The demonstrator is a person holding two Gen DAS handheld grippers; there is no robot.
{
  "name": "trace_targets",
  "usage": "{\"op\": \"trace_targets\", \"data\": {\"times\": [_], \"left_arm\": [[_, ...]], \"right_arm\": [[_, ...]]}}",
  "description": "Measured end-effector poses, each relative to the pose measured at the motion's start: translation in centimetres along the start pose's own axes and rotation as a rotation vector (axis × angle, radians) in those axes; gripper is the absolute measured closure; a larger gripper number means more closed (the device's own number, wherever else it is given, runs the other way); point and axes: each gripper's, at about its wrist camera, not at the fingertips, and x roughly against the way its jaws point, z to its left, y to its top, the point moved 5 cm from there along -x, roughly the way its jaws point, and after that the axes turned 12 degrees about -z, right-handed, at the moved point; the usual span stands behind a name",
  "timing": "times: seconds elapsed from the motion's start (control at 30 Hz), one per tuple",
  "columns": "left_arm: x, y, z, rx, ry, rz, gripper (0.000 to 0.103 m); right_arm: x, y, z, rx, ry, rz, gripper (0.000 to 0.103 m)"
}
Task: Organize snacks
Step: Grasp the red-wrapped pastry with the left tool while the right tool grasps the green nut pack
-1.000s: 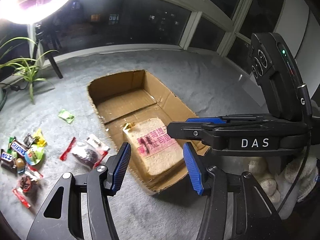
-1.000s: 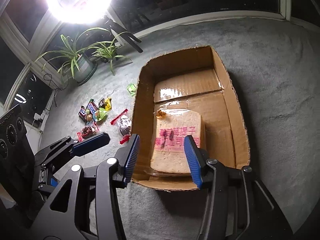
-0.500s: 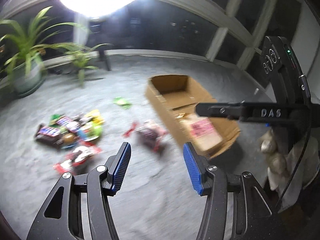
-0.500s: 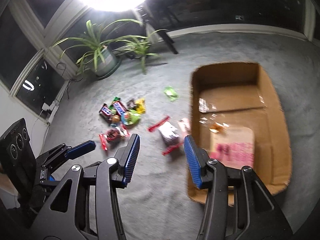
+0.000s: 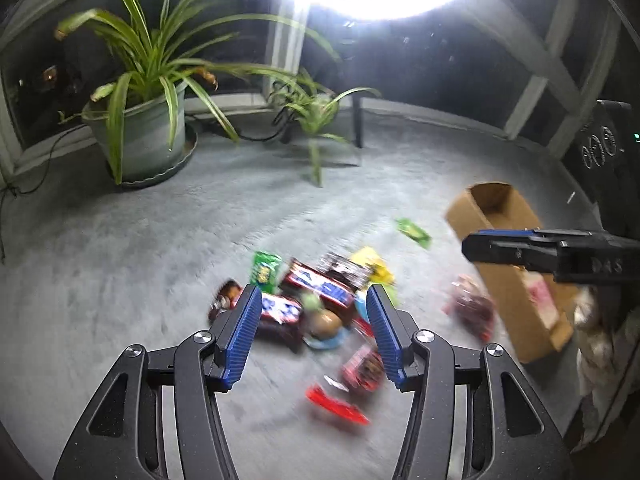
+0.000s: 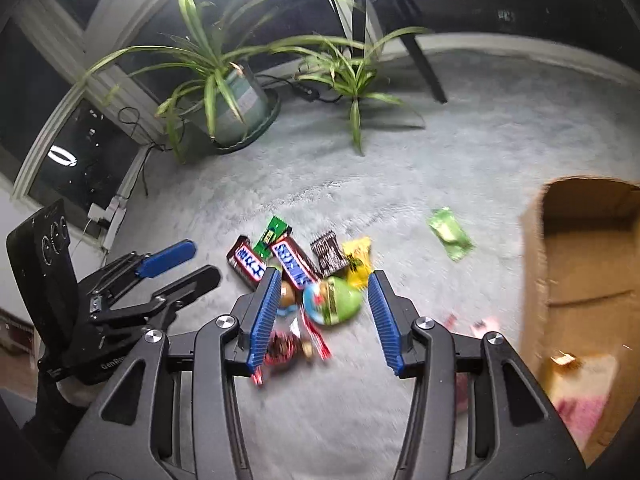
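Picking one snack from the pile (image 6: 304,276) is going best with the empty, half-open right gripper (image 6: 322,316) settling first.

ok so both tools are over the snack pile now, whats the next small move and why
Probably lower the right tool onto the green egg-shaped snack. It lies on top of the pile, almost between the tool's open, empty jaws, and the cardboard box stands just right of it. The left tool is also empty, so it could take a candy bar next.
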Motion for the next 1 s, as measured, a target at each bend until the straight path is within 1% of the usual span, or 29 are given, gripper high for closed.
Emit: {"op": "trace_targets", "data": {"times": [0.07, 0.1, 0.17, 0.33, 0.4, 0.47, 0.57, 0.6, 0.67, 0.77, 0.83, 0.9, 1.0], "left_arm": [[-2.1, 0.2, 0.5, 0.023, -0.02, 0.038, 0.056], [-2.8, 0.1, 0.6, 0.029, -0.028, 0.053, 0.06], [-4.5, 0.0, 0.9, 0.034, -0.03, 0.083, 0.066], [-7.2, 0.2, 1.9, 0.073, -0.032, 0.124, 0.071], [-8.0, 0.2, 2.0, 0.077, -0.039, 0.14, 0.072], [-8.6, 0.1, 1.8, 0.066, -0.048, 0.158, 0.074], [-9.7, -0.9, 1.4, 0.029, -0.064, 0.212, 0.074], [-9.8, -1.3, 1.4, 0.02, -0.064, 0.223, 0.073], [-9.3, -1.6, 1.5, 0.024, -0.083, 0.218, 0.073], [-8.1, -2.4, 1.6, -0.002, -0.1, 0.217, 0.073], [-7.3, -3.0, 1.8, -0.013, -0.108, 0.217, 0.074], [-6.7, -3.6, 2.2, -0.029, -0.095, 0.231, 0.074], [-5.6, -5.0, 2.4, -0.087, -0.071, 0.237, 0.074]], "right_arm": [[-2.3, -0.1, -0.2, -0.019, 0.002, 0.036, 0.056], [-3.1, -0.1, -0.3, -0.022, -0.003, 0.048, 0.062], [-4.8, -0.2, -0.6, -0.028, -0.012, 0.075, 0.068], [-7.4, 0.0, -1.4, -0.063, -0.017, 0.105, 0.07], [-8.3, 0.1, -1.1, -0.05, -0.024, 0.117, 0.07], [-9.0, -0.2, -0.7, -0.019, -0.035, 0.132, 0.071], [-9.9, -1.1, -0.3, 0.018, -0.044, 0.16, 0.073], [-9.9, -1.4, -0.1, 0.026, -0.035, 0.161, 0.075], [-9.8, -2.3, 0.3, 0.058, -0.028, 0.185, 0.075], [-9.3, -4.3, 1.1, 0.181, -0.05, 0.218, 0.075], [-8.8, -5.2, 1.2, 0.217, -0.054, 0.222, 0.075], [-8.2, -5.9, 1.2, 0.246, -0.066, 0.227, 0.075], [-7.4, -6.8, 0.7, 0.271, -0.082, 0.227, 0.075]]}}
